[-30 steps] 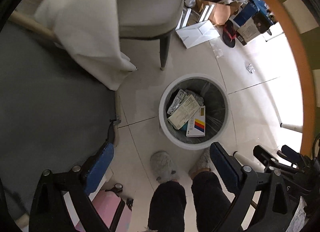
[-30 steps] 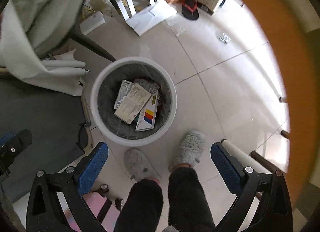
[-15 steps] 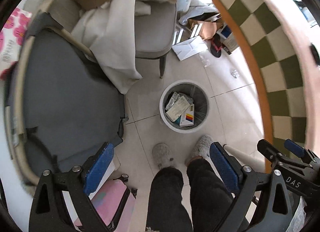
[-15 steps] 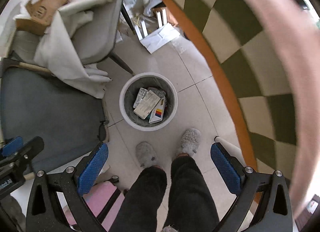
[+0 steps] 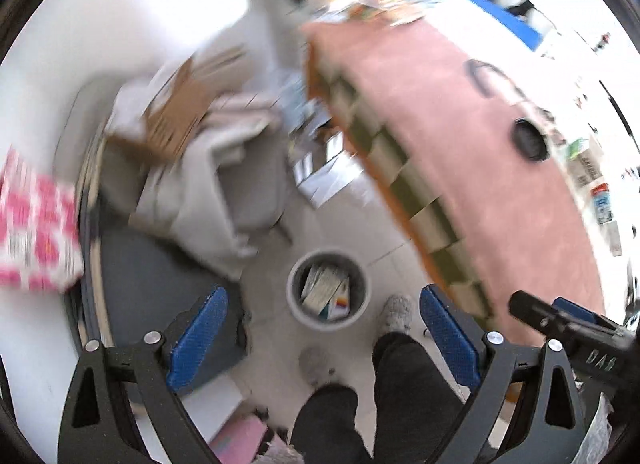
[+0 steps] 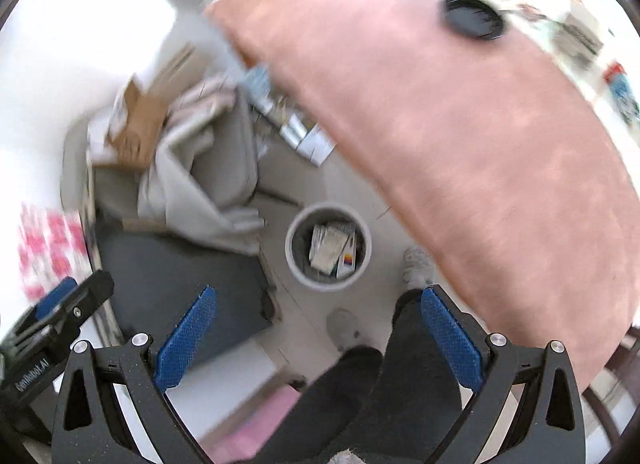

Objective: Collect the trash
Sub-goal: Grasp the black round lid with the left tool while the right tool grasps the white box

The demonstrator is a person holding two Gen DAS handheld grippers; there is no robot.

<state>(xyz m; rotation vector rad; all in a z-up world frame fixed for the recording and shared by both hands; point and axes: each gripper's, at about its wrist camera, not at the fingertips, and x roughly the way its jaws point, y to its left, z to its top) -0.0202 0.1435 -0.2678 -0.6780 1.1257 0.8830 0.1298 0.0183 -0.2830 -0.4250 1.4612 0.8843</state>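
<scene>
Pink table top (image 6: pixel 460 152) above white floor (image 6: pixel 280 220) with trash bin (image 6: pixel 294 264).

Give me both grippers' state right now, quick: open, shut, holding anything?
Left gripper: open, holding nothing, high above the trash bin.
Right gripper: open, holding nothing.

Matt pink cloth covers the table (image 6: pixel 460 136); glossy tiled floor (image 5: pixel 276 328); cardboard boxes (image 5: pixel 180 112).
</scene>
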